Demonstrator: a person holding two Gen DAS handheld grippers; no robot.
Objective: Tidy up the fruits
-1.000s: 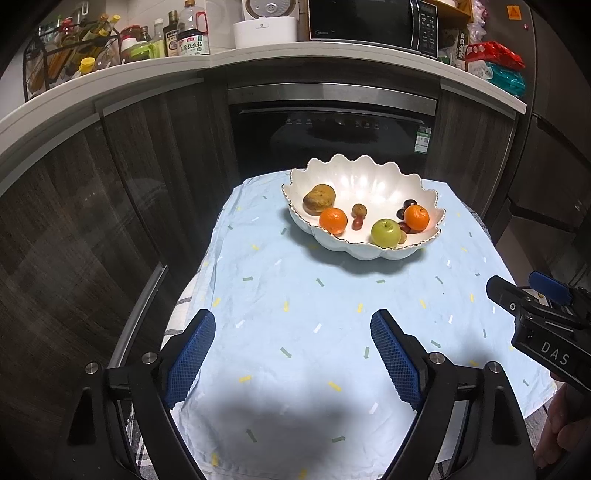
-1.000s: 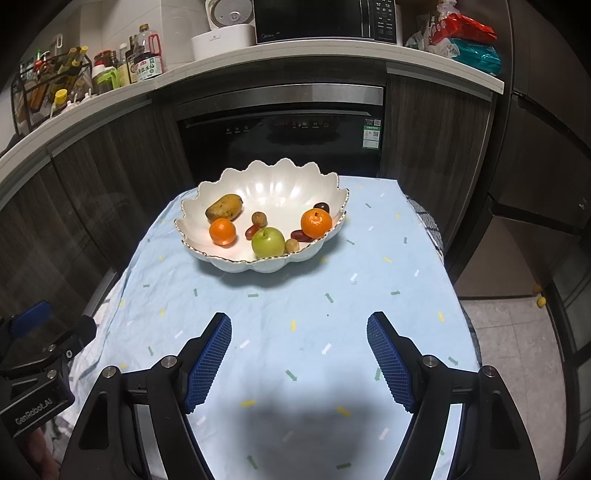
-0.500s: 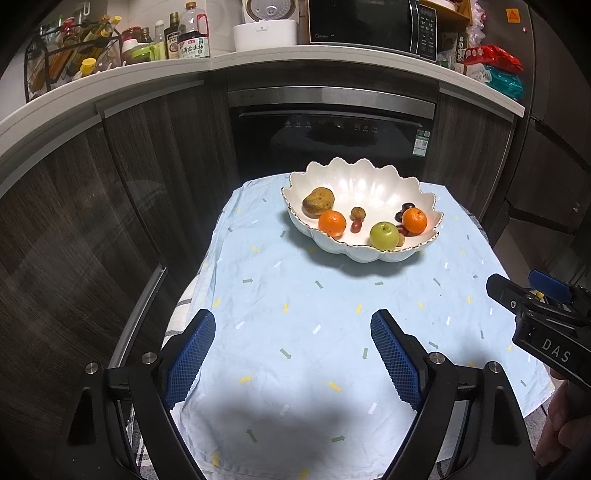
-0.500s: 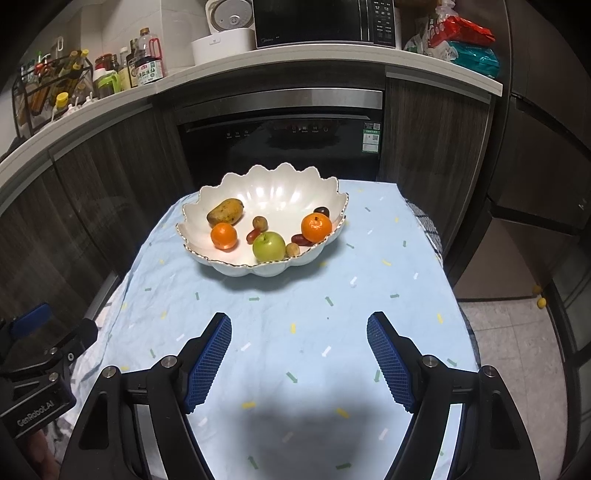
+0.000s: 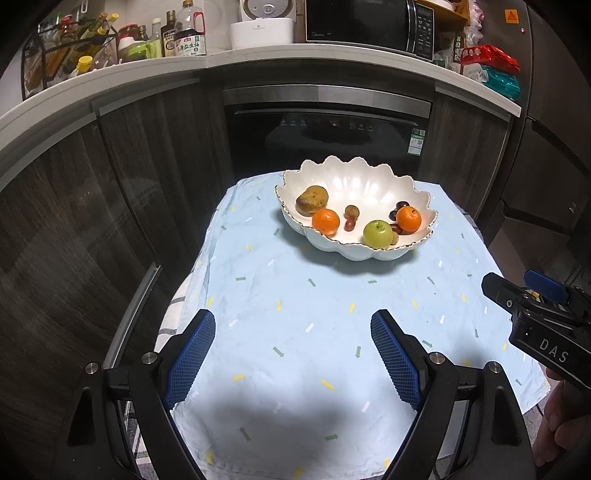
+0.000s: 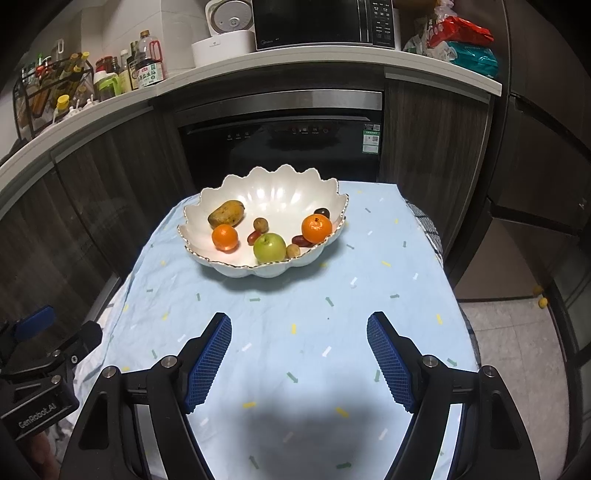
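A white scalloped bowl [image 5: 369, 186] stands at the far end of the blue tablecloth [image 5: 295, 314]; it also shows in the right wrist view [image 6: 280, 192]. It holds a mango [image 6: 226, 213], two oranges [image 6: 224, 237] [image 6: 316, 228], a green apple [image 6: 269, 247] and several small dark and brown fruits. My left gripper [image 5: 291, 343] is open and empty above the near cloth. My right gripper [image 6: 298, 347] is open and empty too, well short of the bowl.
Dark cabinets and a built-in oven [image 5: 328, 129] stand behind the table. The counter above carries bottles [image 5: 184, 33], a rice cooker and a microwave [image 5: 365, 22]. The right gripper's body [image 5: 543, 332] shows at the right edge of the left wrist view.
Both grippers have drawn back slightly from the bowl, which sits a little farther away. The jaws stay open. The fruits have not moved.
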